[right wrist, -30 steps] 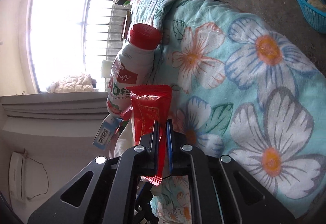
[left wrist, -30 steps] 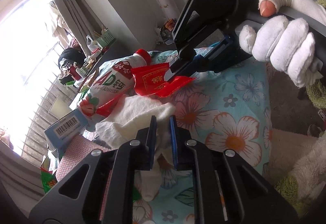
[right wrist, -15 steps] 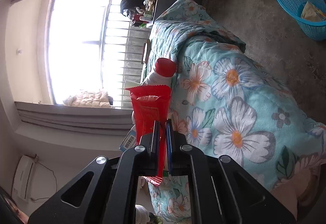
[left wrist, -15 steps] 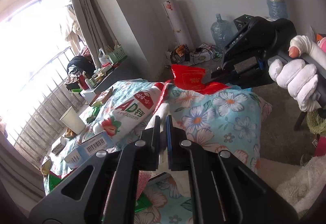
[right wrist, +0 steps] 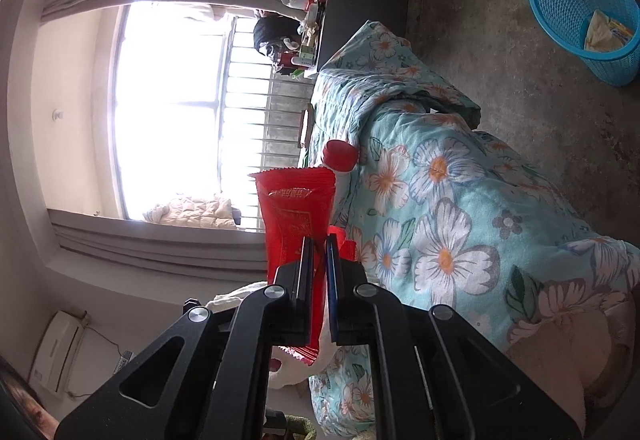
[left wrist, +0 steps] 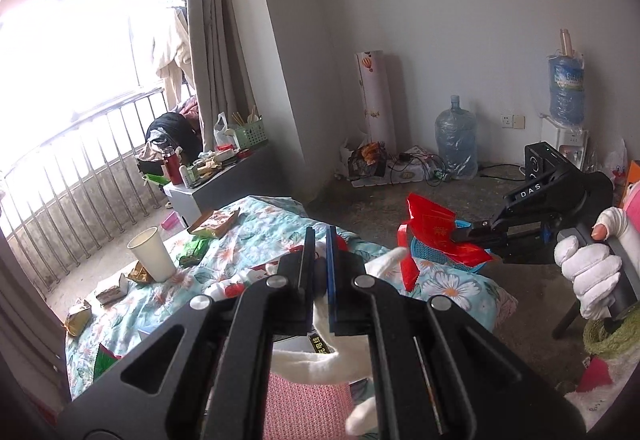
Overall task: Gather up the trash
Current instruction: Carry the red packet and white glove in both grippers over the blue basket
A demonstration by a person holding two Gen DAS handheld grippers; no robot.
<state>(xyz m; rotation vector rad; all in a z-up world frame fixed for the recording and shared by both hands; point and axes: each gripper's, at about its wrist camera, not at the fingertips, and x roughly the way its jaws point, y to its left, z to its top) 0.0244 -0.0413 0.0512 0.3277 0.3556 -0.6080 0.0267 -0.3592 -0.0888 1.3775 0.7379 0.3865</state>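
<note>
Trash is in both grippers now: the right gripper [right wrist: 318,260] is clenched on a red snack wrapper [right wrist: 296,215], and the left gripper [left wrist: 319,260] has its jaws clamped on a white tissue or cloth [left wrist: 320,356] that trails down beneath its fingers. A second ago the wrapper lay low against the floral quilt [right wrist: 440,199] beside the red-capped AD milk bottle [right wrist: 340,155]; now, in the left wrist view, it hangs clear of the bed over the bare floor, pinched at the tip of the right gripper held by a white-gloved hand [left wrist: 592,272], with the blue mesh basket [right wrist: 580,7] showing just behind it. The left gripper's jaws have just been closing with the white material between them, and its view now looks from higher across the bed. That suggests both pickups are done and the carry toward the basket is under way. Plenty remains on the quilt: the bottle, a paper cup [left wrist: 151,254], a flat snack box [left wrist: 214,223] and several small packets.
</note>
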